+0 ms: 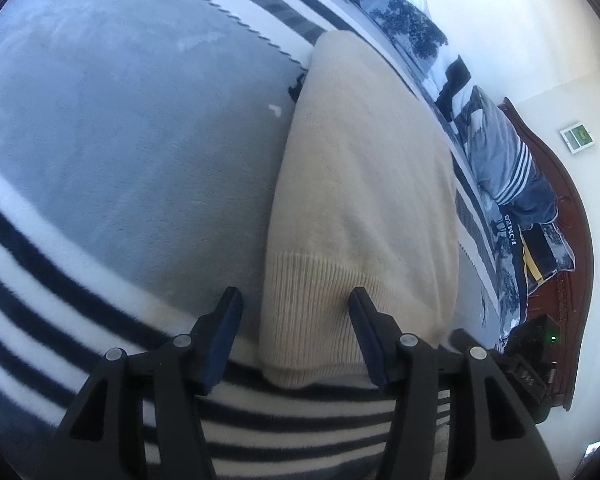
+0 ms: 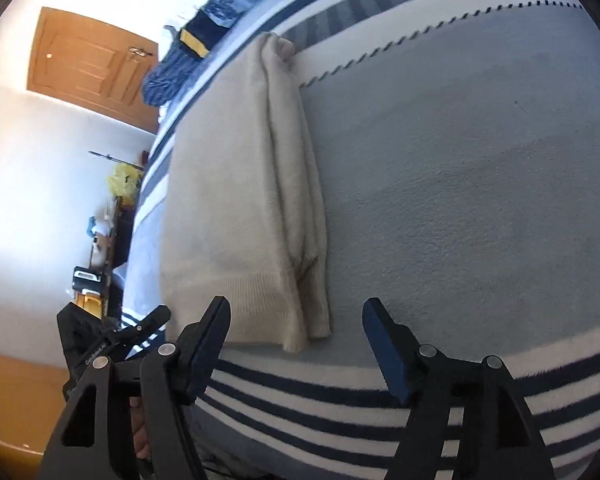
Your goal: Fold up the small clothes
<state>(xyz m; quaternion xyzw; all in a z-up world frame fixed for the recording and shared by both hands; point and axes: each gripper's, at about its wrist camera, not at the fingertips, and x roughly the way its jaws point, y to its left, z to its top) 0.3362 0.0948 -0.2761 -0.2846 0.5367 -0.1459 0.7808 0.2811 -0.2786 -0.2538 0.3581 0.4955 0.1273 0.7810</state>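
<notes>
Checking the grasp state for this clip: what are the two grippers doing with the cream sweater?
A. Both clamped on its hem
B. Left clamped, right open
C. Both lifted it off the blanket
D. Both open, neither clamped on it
D: the left gripper and right gripper both stand with jaws apart at the hem of the sweater, which lies flat on the blanket.

A grey fleece blanket with navy and white stripes spreads beneath and ahead of the fingers. Beyond the fingertips and to their right in the left wrist view, a blue tree-print quilt and a striped grey pillow lie against a dark wooden headboard. In the right wrist view, far left of the fingers, stands an orange wooden door, with a yellow bag below it.
</notes>
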